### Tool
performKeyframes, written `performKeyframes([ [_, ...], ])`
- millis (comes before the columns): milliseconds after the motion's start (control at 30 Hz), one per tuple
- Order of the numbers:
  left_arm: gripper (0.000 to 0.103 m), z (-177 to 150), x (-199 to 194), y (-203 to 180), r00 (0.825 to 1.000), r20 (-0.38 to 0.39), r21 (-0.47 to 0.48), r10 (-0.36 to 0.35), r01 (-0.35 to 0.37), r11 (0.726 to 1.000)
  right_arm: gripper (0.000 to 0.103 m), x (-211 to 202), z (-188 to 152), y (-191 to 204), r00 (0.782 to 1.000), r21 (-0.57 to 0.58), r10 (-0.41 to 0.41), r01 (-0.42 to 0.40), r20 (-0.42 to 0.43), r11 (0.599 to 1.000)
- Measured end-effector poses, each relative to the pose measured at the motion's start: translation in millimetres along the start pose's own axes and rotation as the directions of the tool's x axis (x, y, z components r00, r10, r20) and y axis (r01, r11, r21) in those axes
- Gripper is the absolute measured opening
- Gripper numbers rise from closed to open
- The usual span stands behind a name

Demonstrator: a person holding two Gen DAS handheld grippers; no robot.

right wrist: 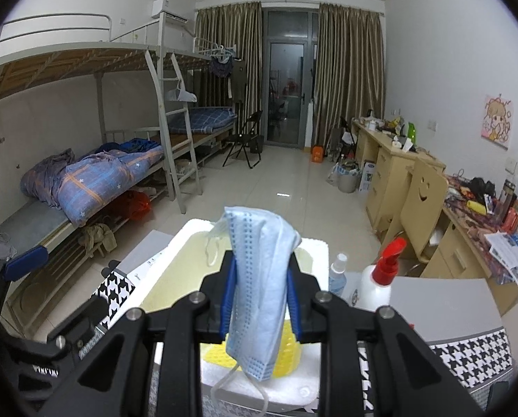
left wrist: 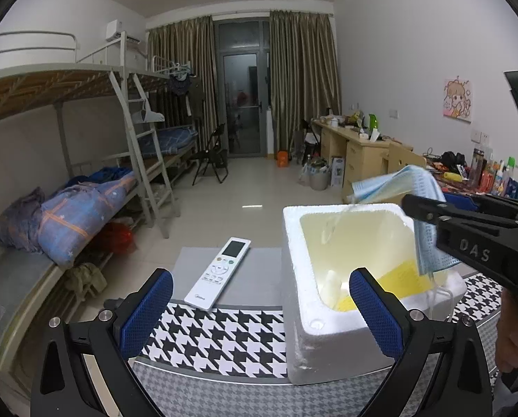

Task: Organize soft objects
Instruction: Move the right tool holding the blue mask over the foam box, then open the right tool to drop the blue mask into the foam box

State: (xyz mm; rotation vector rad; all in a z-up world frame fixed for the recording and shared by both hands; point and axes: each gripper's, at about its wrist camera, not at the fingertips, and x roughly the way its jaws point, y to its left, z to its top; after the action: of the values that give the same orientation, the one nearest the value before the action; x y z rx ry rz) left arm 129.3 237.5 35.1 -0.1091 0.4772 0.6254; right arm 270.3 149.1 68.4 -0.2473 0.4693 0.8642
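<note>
Your left gripper (left wrist: pixel 260 307) hangs with its jaws spread wide and nothing between them, low over the houndstooth cloth (left wrist: pixel 220 340). At its 11 o'clock lies a white remote control (left wrist: pixel 219 272). At its 1 o'clock stands the white foam box (left wrist: pixel 328 330), open at the top, with a yellow thing (left wrist: pixel 397 285) on its floor. Your right gripper (right wrist: pixel 259 299) is clamped on a folded blue face mask (right wrist: pixel 259 278), which hangs over the box's opening with its ear loops dangling. At your right gripper's 2 o'clock stand a small spray bottle (right wrist: pixel 338 274) and a white bottle with a red pump (right wrist: pixel 378 285).
</note>
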Motion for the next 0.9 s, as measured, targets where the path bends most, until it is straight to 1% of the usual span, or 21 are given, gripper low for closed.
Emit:
performKeyframes([
  [33, 0.102, 0, 0, 0, 1.000, -0.001, 0.001, 0.006, -0.006, 1.000, 0.039, 2, 0, 0, 1.000, -0.001, 0.001, -0.001, -0.005, 1.000],
  [67, 0.102, -1, -1, 0, 1.000, 0.000, 0.001, 0.013, -0.013, 1.000, 0.052, 5, 0, 1, 1.000, -0.004, 0.003, -0.003, -0.011, 1.000],
  [100, 0.102, -1, -1, 1, 1.000, 0.001, -0.003, 0.018, -0.018, 1.000, 0.060, 6, -1, 1, 1.000, -0.006, 0.002, -0.002, -0.014, 1.000],
  [133, 0.102, -1, 0, 3, 1.000, -0.001, -0.009, 0.017, -0.017, 1.000, 0.073, 7, -2, 1, 1.000, -0.008, -0.004, 0.004, -0.013, 1.000],
  [167, 0.102, -1, 1, 5, 1.000, -0.006, -0.019, 0.017, -0.017, 1.000, 0.076, 6, -2, 1, 1.000, -0.005, -0.012, 0.012, -0.003, 1.000],
  [267, 0.102, -2, 1, 6, 0.999, -0.006, -0.013, 0.033, -0.033, 0.999, 0.078, 6, -3, 1, 1.000, 0.002, -0.005, 0.005, -0.003, 1.000],
  [500, 0.102, -2, -2, 8, 1.000, -0.011, -0.025, 0.023, -0.023, 0.999, 0.078, 4, -4, 1, 1.000, 0.015, -0.004, 0.004, -0.010, 1.000],
  [733, 0.102, -4, -14, 6, 1.000, 0.003, -0.033, 0.008, -0.008, 0.999, 0.078, -15, -9, -2, 1.000, 0.025, -0.008, 0.007, 0.009, 1.000],
  [800, 0.102, -4, -19, 5, 1.000, 0.006, -0.035, 0.003, -0.003, 0.999, 0.083, -23, -10, -3, 1.000, 0.037, -0.010, 0.009, 0.019, 0.999],
  [867, 0.102, -4, -25, 4, 1.000, 0.013, -0.040, -0.004, 0.005, 0.999, 0.089, -32, -10, -3, 0.999, 0.040, -0.008, 0.006, 0.035, 0.999],
  [900, 0.102, -5, -27, 2, 1.000, 0.015, -0.041, -0.005, 0.006, 0.999, 0.090, -38, -11, -3, 0.999, 0.038, -0.011, 0.009, 0.043, 0.999],
])
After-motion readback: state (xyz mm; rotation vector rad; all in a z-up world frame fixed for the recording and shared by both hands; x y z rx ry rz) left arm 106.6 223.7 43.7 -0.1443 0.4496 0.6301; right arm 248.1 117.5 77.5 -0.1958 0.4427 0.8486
